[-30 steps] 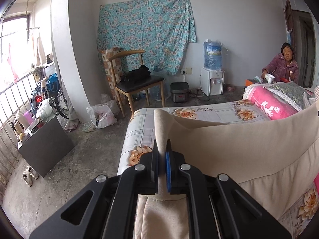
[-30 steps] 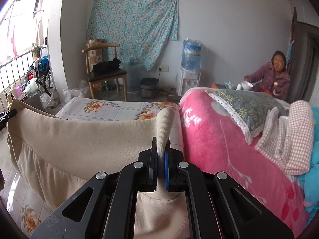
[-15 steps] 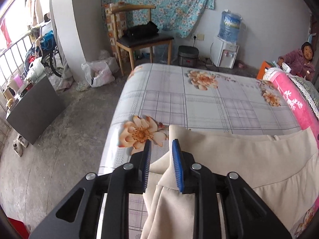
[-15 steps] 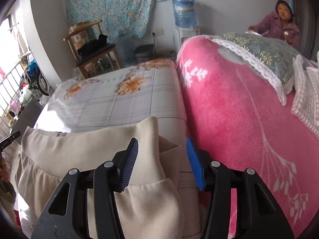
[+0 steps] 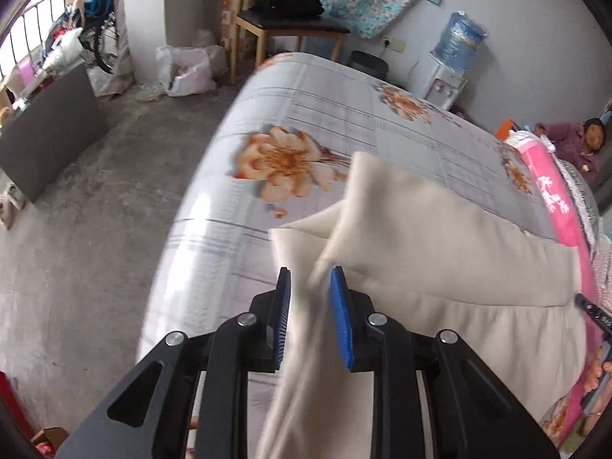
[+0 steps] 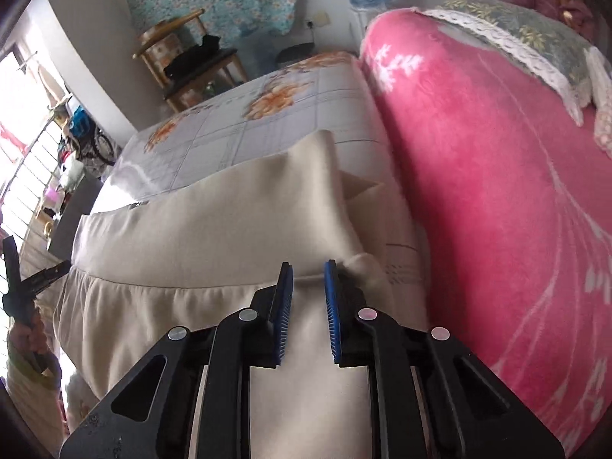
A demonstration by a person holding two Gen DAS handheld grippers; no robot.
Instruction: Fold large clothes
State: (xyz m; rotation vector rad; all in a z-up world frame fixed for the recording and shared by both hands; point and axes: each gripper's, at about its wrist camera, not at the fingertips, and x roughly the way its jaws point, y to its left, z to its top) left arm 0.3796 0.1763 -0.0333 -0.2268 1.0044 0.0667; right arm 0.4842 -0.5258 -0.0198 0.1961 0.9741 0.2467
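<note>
A large beige garment (image 5: 440,252) lies spread across the near part of a flower-print bed sheet (image 5: 306,107), its top edge folded over into a loose corner. My left gripper (image 5: 309,271) points down at the garment's left end. Its jaws stand apart, and a blurred fold of cloth runs loosely between the blue pads (image 5: 340,321). In the right wrist view the garment (image 6: 214,229) ends beside a pink blanket (image 6: 478,191). My right gripper (image 6: 308,264) hovers over that end with its jaws closing. The cloth lies under the gap and is not pinched.
The bed's left edge drops to a bare concrete floor (image 5: 95,210) with a plastic bag (image 5: 187,70) and a dark board (image 5: 49,130). A wooden chair (image 5: 290,23) and a water dispenser (image 5: 455,57) stand beyond the bed. A person (image 5: 573,145) sits at the far right.
Both grippers came down from holding the garment's top edge in the air, tilted toward the bed and let go. The garment now rests on the sheet. The right jaws spread wide, then narrowed.
</note>
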